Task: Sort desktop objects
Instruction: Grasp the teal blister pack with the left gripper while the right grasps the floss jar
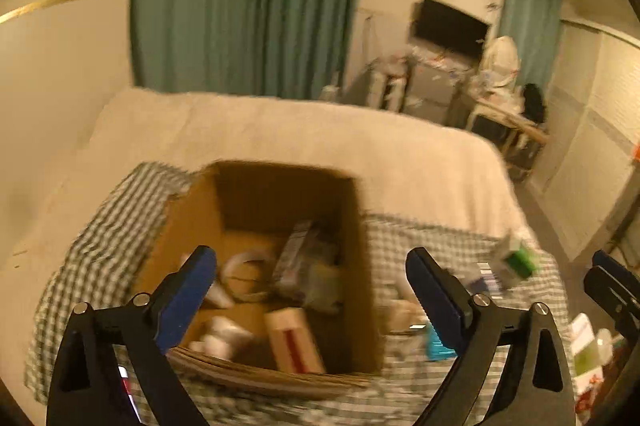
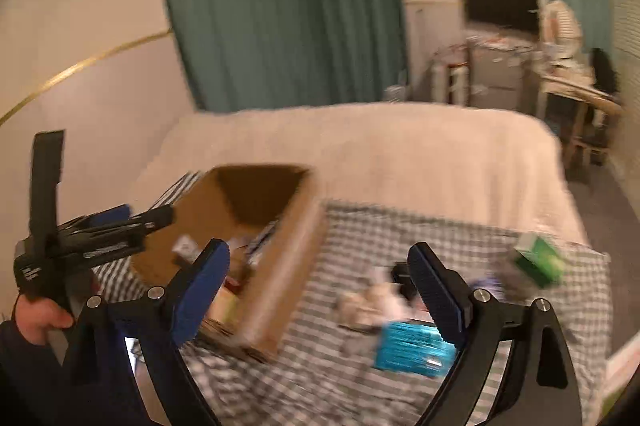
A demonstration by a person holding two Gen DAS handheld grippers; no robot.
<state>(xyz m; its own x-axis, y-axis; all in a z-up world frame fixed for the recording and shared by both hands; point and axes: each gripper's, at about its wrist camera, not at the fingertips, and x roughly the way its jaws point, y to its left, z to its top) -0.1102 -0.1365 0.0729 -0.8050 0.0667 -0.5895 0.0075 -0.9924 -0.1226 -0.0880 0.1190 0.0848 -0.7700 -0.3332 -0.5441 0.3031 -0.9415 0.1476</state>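
Both grippers gape empty: left gripper [image 1: 312, 278] over the cardboard box [image 1: 256, 226]; right gripper [image 2: 318, 274] above a teal box [image 2: 412, 348].

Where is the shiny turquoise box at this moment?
The shiny turquoise box lies on the green-and-white checked cloth, right of the open brown cardboard box; in the right wrist view it is low, by the right finger.

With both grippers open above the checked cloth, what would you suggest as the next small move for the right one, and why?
Probably ease the right gripper down and slightly right onto the turquoise packet. Its jaws stand open and empty, the packet lies loose on the checked cloth outside the cardboard box, near the right finger, while the left gripper, also open and empty, hangs over the box.
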